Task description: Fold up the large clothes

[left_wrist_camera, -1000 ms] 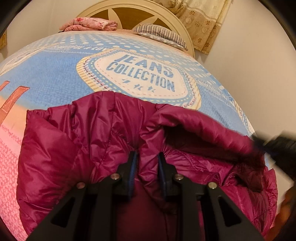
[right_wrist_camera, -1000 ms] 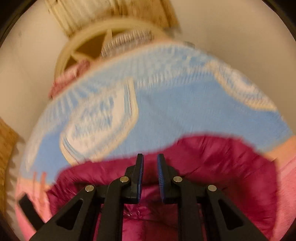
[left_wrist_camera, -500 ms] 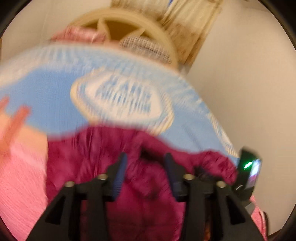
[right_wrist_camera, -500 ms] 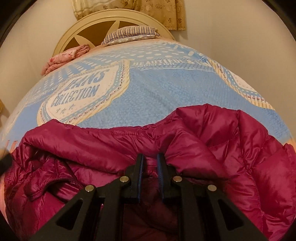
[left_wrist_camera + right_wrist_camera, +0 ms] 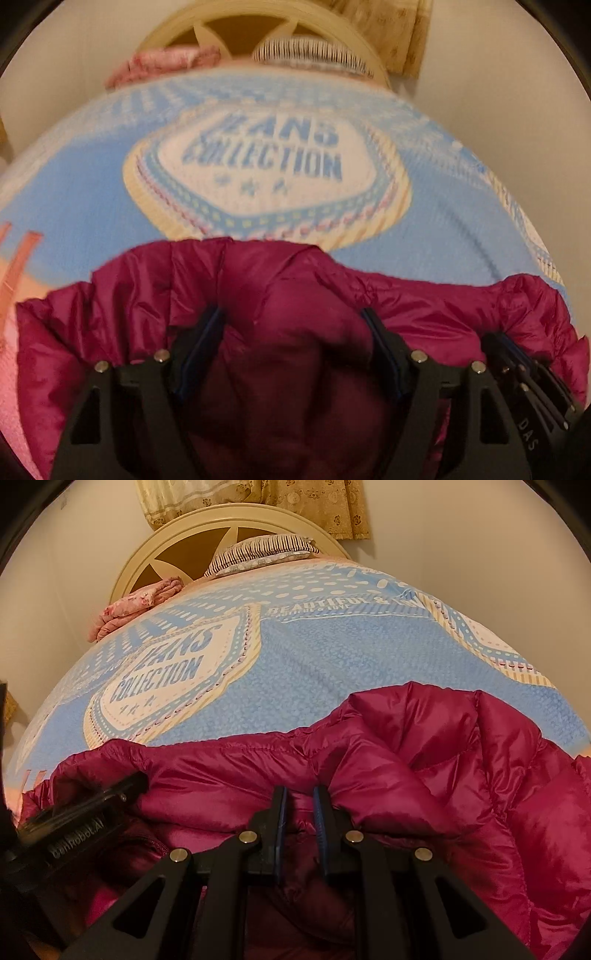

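Half a second before, the left gripper's (image 5: 293, 326) fingers (image 5: 201, 341) stood partly apart; now they had spread wide, with a bulge of the magenta puffer jacket (image 5: 280, 310) between them, touching but not pinched. The right gripper (image 5: 300, 808) looked unchanged, its fingers (image 5: 279, 812) drawn nearly together on a fold of the jacket's edge. The jacket lay bunched at the near end of the bed (image 5: 332, 657), on the blue printed cover. The left gripper's body showed just beside the right one.
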Demonstrator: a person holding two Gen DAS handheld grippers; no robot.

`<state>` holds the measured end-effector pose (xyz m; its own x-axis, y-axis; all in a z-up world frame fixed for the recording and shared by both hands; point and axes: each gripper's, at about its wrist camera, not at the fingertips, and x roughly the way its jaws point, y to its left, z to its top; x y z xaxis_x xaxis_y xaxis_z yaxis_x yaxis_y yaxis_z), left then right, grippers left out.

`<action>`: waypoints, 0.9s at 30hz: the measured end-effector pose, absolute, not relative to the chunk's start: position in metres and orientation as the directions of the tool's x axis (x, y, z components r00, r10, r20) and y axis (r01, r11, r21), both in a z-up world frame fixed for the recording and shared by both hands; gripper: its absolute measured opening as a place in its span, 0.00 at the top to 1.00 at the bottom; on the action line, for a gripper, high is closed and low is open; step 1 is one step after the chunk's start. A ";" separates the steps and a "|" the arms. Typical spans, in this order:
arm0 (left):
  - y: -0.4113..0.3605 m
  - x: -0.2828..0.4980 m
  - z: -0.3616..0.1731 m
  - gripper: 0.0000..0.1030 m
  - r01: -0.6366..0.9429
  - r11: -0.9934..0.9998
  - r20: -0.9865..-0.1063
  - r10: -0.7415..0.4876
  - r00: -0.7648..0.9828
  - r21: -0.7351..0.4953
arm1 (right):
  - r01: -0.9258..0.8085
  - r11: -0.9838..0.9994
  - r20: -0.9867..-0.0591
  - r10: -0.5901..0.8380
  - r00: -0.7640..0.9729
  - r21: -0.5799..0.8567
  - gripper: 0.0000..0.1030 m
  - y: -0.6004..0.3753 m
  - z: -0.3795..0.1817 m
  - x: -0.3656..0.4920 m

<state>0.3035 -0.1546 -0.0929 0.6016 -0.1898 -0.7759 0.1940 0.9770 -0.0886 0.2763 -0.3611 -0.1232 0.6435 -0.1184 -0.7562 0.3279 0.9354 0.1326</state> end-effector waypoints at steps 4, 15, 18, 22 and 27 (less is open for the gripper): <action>-0.164 0.303 -0.096 0.22 0.196 0.980 -0.783 -0.140 0.606 -0.024 | 0.329 0.937 -0.757 -0.128 0.641 0.121 0.85 -0.359 -0.123 0.276; -0.166 0.310 -0.100 0.18 0.197 0.980 -0.780 -0.124 0.613 -0.001 | 0.350 0.925 -0.798 -0.099 0.594 0.146 0.85 -0.364 -0.106 0.278; -0.166 0.310 -0.100 0.18 0.197 0.980 -0.780 -0.124 0.614 0.000 | 0.403 0.903 -0.751 -0.161 0.640 0.150 0.85 -0.375 -0.080 0.258; -0.166 0.310 -0.100 0.18 0.197 0.980 -0.779 -0.124 0.614 -0.001 | 0.424 0.891 -0.833 -0.107 0.543 0.162 0.85 -0.396 -0.118 0.260; -0.166 0.310 -0.100 0.18 0.197 0.980 -0.780 -0.124 0.614 -0.001 | 0.404 0.905 -0.776 -0.159 0.610 0.133 0.85 -0.389 -0.123 0.255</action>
